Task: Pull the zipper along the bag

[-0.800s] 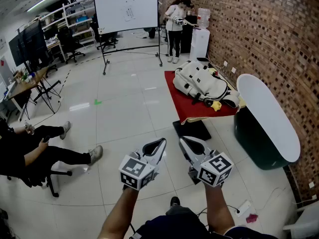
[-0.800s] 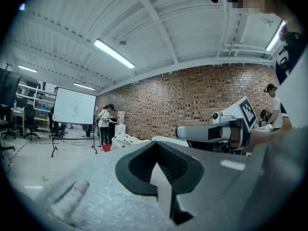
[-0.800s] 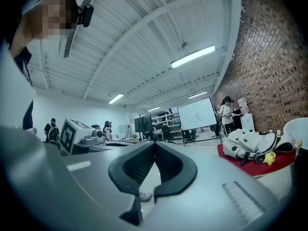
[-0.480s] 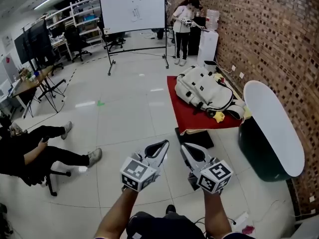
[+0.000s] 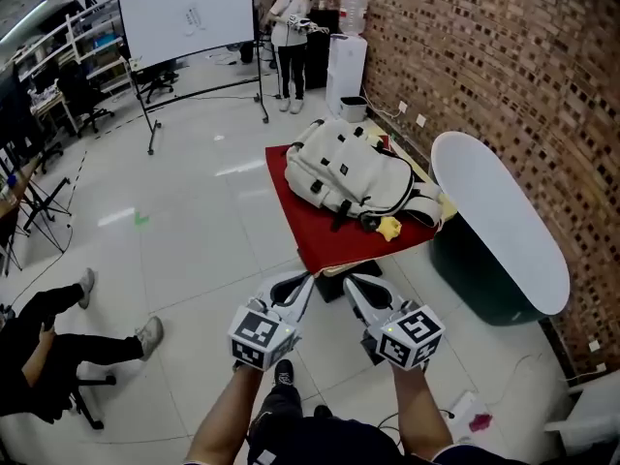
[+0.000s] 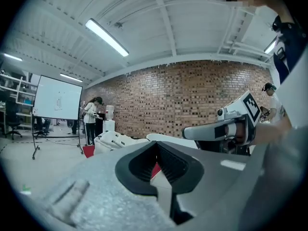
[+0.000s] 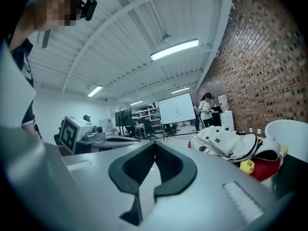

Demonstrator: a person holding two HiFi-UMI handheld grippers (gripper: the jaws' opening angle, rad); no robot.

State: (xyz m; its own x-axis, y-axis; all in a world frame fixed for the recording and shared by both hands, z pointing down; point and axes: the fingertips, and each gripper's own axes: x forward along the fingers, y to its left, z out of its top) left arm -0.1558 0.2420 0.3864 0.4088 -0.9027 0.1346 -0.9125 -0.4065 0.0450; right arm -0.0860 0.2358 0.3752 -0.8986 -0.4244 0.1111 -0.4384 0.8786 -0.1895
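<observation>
A cream-white backpack (image 5: 351, 172) lies on a red-covered table (image 5: 315, 229) ahead of me, by the brick wall. It also shows small in the left gripper view as the backpack (image 6: 113, 139) and larger in the right gripper view as the backpack (image 7: 222, 142). My left gripper (image 5: 302, 286) and right gripper (image 5: 355, 287) are held side by side in front of me, short of the table's near edge, both shut and empty. The jaws meet tip to tip in both gripper views. The bag's zipper is too small to make out.
A dark tub with a white oval lid (image 5: 499, 221) stands right of the table along the brick wall (image 5: 504, 66). A small yellow thing (image 5: 388, 228) lies by the bag. A person (image 5: 294, 17) stands beyond, near a water dispenser (image 5: 346, 56) and whiteboard (image 5: 186, 13). Another person's legs (image 5: 68, 332) stretch out at left.
The table and backpack have come closer and shifted left in the head view as I stepped toward them. Both grippers stay shut, side by side.
</observation>
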